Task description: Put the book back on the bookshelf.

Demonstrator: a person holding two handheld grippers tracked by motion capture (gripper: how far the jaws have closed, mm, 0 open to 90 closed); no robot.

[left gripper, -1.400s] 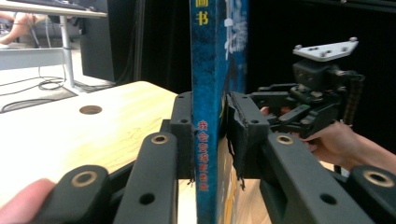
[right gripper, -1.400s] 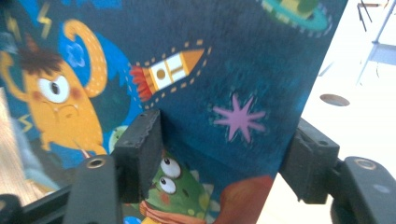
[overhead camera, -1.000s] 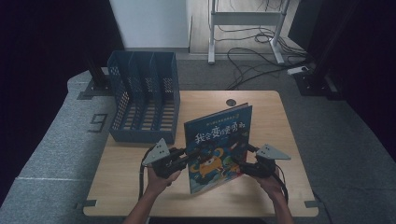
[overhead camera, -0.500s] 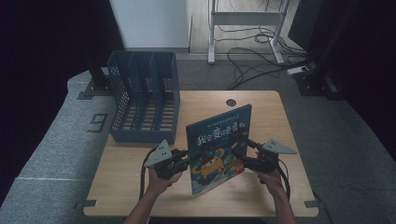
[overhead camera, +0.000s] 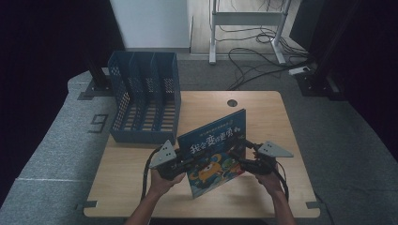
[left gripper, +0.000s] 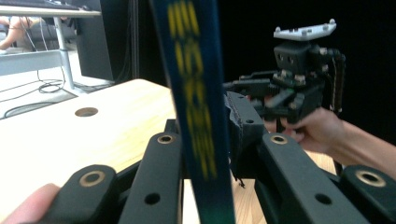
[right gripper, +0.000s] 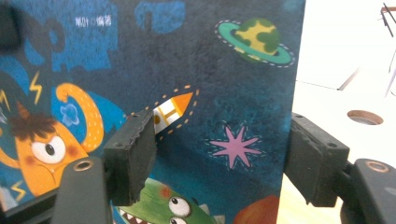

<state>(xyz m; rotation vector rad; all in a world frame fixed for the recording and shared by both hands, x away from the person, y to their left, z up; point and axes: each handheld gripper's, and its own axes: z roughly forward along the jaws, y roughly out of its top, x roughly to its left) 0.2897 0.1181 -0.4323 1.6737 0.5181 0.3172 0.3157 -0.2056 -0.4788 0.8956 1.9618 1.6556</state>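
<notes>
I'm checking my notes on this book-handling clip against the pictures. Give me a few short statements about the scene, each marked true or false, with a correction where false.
1. The picture book stands upright on the wooden table. True.
2. The book already sits inside the blue file rack. False: it is outside the rack, nearer the person.
3. The left gripper has the book's edge between its jaws. True.
4. The right gripper is shut flat on the cover. False: its jaws stand apart, one in front of the cover, one past the book's edge.
5. The rack's compartments hold several books. False: they look empty.
</notes>
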